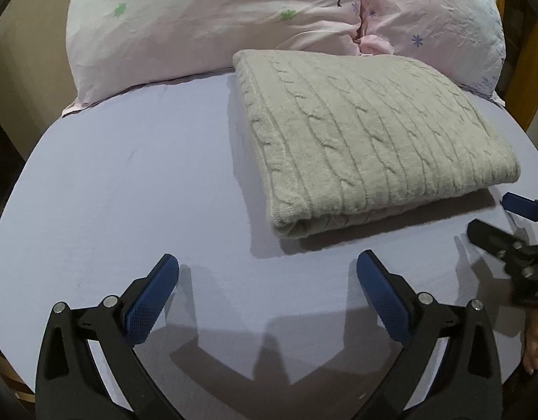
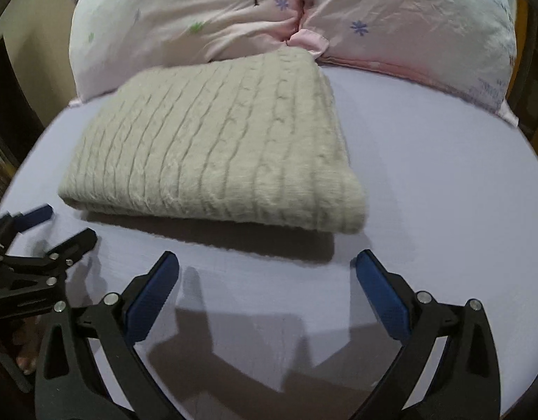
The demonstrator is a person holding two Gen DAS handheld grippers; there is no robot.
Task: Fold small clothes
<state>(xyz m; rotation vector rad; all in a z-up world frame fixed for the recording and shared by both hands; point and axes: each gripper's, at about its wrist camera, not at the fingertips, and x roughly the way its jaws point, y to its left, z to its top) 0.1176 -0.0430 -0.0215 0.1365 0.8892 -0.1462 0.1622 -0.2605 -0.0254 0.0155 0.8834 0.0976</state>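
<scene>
Left wrist view: the left gripper [image 1: 268,266] hovers over the lavender sheet [image 1: 129,182] with its two blue-padded fingers [image 1: 153,297] spread wide apart and nothing between them. One folded cable-knit sweater [image 1: 367,133], beige-grey, lies on the sheet ahead of this gripper and a little to its right, near but not touching the fingertips. Beyond the sweater, two pink floral pillows [image 1: 206,21] stand side by side, the sweater's far edge just against them. At the right edge of this view the right gripper [image 1: 493,218] shows, its jaws also apart, close to the sweater's near right corner. In the right wrist view, the right gripper [image 2: 268,266] likewise hangs above the sheet [image 2: 426,175] with both fingers [image 2: 381,294] wide open and empty; the one sweater [image 2: 216,140] lies ahead and to its left, slightly blurred, with the pillows [image 2: 409,17] behind it. The left gripper [image 2: 71,222] appears at the left edge, open, just beside the sweater's near corner.
</scene>
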